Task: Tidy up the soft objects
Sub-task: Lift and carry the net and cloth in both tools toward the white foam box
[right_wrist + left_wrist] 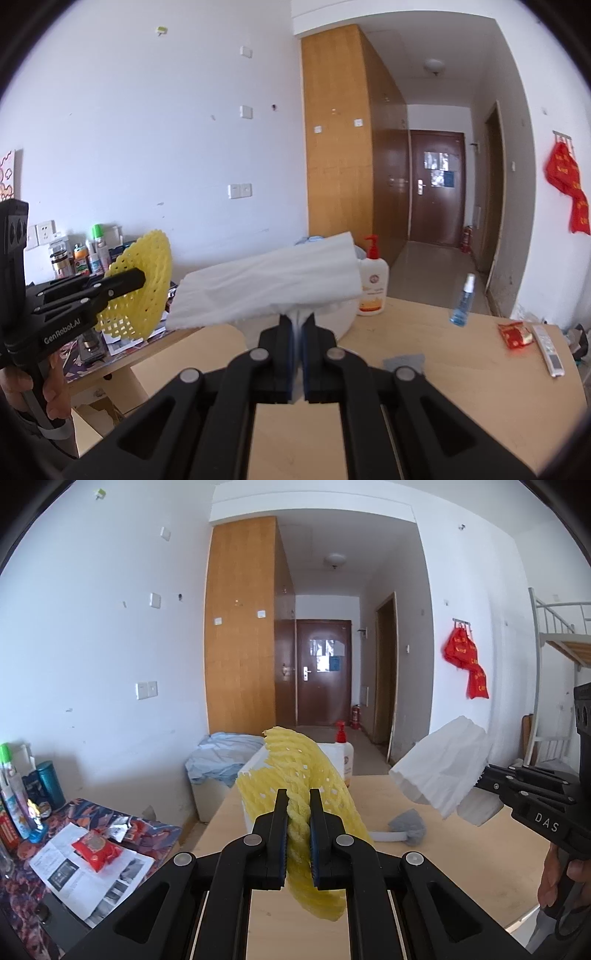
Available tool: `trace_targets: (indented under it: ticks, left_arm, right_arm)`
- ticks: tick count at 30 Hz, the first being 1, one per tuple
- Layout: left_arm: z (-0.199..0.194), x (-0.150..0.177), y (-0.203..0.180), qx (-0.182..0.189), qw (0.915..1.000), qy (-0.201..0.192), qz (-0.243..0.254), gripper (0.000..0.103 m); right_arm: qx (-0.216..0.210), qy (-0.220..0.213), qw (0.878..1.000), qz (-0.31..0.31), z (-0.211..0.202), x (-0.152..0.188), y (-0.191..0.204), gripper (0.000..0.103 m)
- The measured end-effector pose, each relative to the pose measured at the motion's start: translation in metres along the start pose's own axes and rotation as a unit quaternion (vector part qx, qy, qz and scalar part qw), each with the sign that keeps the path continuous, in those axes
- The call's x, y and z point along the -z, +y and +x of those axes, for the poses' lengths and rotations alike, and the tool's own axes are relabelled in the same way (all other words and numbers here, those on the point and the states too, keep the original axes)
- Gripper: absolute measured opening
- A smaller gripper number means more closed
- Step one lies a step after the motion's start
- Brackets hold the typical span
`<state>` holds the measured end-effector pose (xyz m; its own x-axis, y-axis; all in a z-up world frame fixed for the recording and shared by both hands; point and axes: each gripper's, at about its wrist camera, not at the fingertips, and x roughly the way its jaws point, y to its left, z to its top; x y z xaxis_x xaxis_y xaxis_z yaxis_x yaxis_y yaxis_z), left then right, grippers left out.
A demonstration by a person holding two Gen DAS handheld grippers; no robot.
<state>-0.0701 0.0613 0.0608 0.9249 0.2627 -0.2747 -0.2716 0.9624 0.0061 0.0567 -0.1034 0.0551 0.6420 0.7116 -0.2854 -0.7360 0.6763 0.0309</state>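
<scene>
While both grippers are held up over the wooden table, each one carries a soft thing:
Yellow foam net: pinched between the two fingers of the left gripper; it bulges forward and upward past the fingertips and hangs down below them, off the table
Left gripper fingers: closed on the net, the mesh squeezed thin between the blue pads
White tissue: caught by its lower edge between the fingers of the right gripper; it spreads out ahead of and above the fingertips, stretching mostly to their left, off the table
Right gripper fingers: pressed together on the tissue, only a thin white strip showing between the pads
Grippers to each other: in the left wrist view the right gripper comes in from the right with the tissue at its tip; in the right wrist view the left gripper comes in from the left with the net; the two things are apart
Hand: wrapped around the left gripper's handle, low at the left of the right wrist view
White tub: on the table just beyond the left fingertips, partly hidden by the net
Lotion bottle: red pump, standing beyond the right fingertips, slightly to their right
Grey cloth: lying on the table, ahead and right of the left fingers
Blue spray bottle: further right of the right fingers
Red packet and remote: far right, lying side by side
</scene>
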Motion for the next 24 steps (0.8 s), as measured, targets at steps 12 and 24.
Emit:
trace_targets:
  ticks: [12, 24]
  left_arm:
    - [0.029, -0.004, 0.014, 0.005, 0.9999, 0.011, -0.009, 0.01]
    - [0.065, -0.018, 0.02, 0.019, 0.9997, 0.011, -0.012, 0.01]
  right_arm:
    - [-0.018, 0.016, 1.0, -0.017, 0.033, -0.012, 0.01, 0.006]
    - [0.001, 0.029, 0.999, -0.014, 0.061, -0.024, 0.001, 0.006]
